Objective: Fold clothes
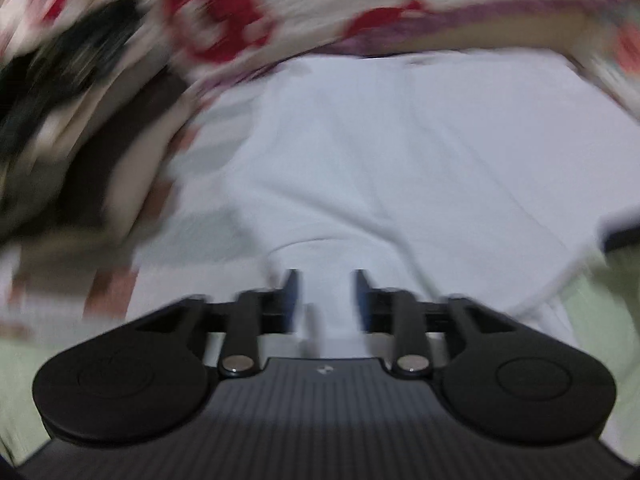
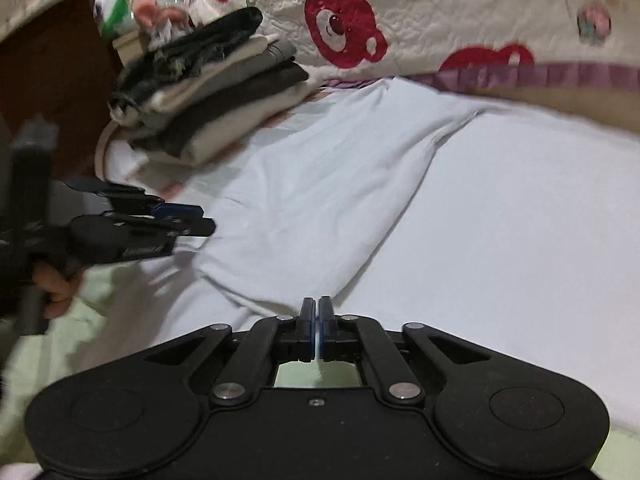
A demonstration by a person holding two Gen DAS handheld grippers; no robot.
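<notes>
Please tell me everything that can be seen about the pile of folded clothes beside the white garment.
The pile of folded clothes holds several flat layers: black on top, then cream, grey, dark brown and beige below. The fabric looks soft and thick. It rests on the bed beside the white garment, in front of the bear-print quilt. No hand-held gripper touches it.

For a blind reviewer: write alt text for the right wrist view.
The right gripper, jaws closed on a thin edge of the pale blue garment, sits over the garment spread on a bed. At left, the left gripper hovers beside a stack of folded clothes, with a red-bear quilt behind.
</notes>
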